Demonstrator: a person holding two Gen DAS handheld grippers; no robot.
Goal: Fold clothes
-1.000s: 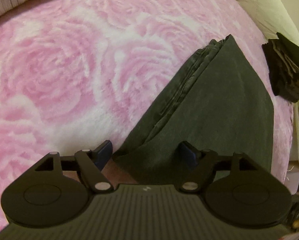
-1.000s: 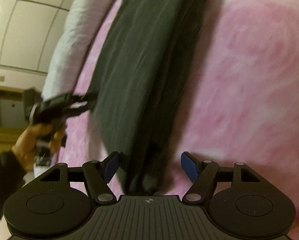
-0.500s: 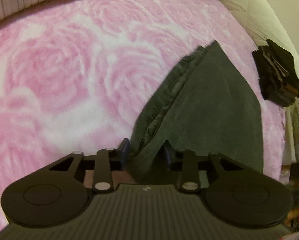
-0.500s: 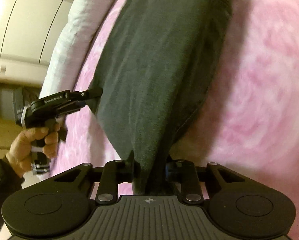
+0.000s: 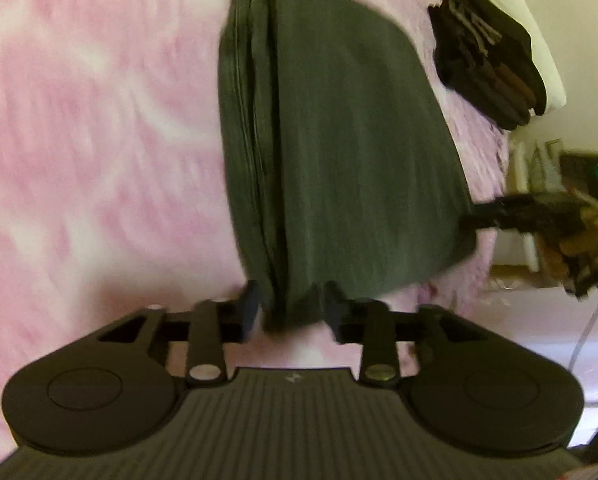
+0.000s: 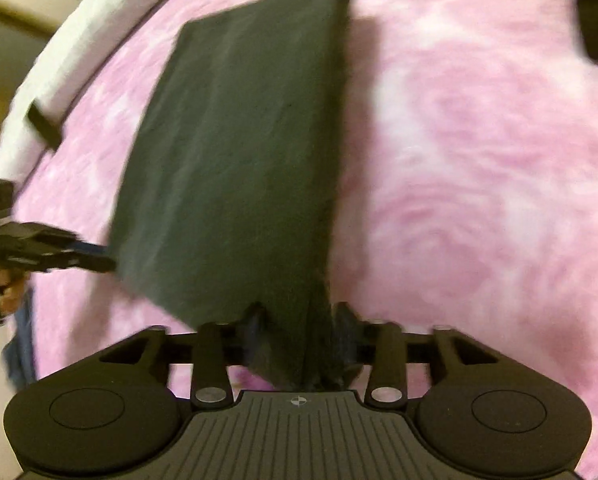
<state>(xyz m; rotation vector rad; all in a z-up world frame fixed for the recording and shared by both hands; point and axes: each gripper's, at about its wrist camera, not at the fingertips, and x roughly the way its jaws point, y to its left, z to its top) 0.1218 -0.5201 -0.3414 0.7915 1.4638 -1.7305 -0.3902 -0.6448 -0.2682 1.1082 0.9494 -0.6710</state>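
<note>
The folded dark garment lies on the pink blanket of the bed. Its near corners sit between the jaws of the left gripper and right gripper; both are opening, apparently releasing the finished fold.

Left gripper: matte black, ribbed grey-black base, round side discs, silver screws, dark blue pads. Right gripper: same build, crosshair mark.
</note>
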